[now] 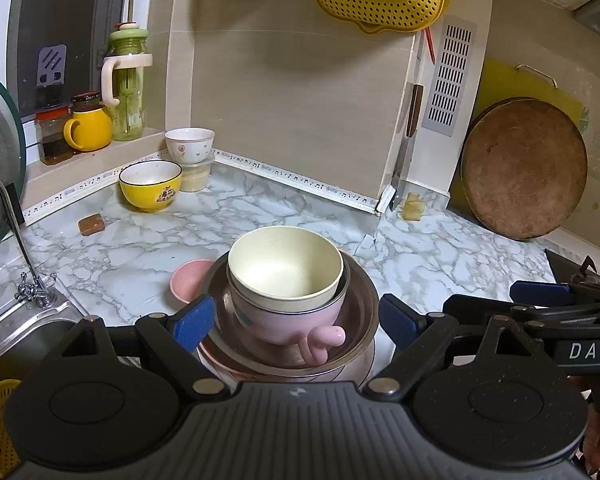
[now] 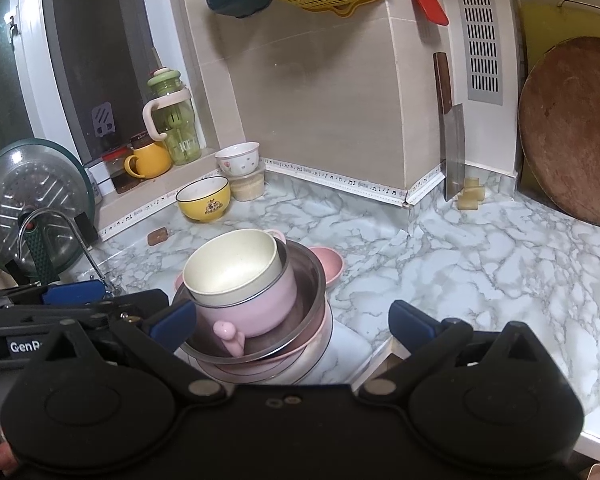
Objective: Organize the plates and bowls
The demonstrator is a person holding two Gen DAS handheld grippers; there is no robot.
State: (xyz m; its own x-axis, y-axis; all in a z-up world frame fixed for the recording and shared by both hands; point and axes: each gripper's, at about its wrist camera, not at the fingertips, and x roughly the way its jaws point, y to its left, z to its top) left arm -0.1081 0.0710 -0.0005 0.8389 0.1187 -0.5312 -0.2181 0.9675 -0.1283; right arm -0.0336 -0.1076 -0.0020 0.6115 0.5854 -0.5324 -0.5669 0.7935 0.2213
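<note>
You look to be at the stacking step, I judge. The stack sits on the marble desk point(image 1: 300, 208) straight ahead of both grippers: wide steel bowl point(image 1: 364, 320), then pink handled bowl point(image 1: 284, 324), then cream bowl point(image 1: 286, 266). Your left gripper point(image 1: 296, 318) stands spread either side of the steel bowl, pinching nothing; your right gripper point(image 2: 292, 320) is spread too, empty. Next, fetch the yellow ceramic bowl point(image 1: 151, 186) far ahead-left.
</note>
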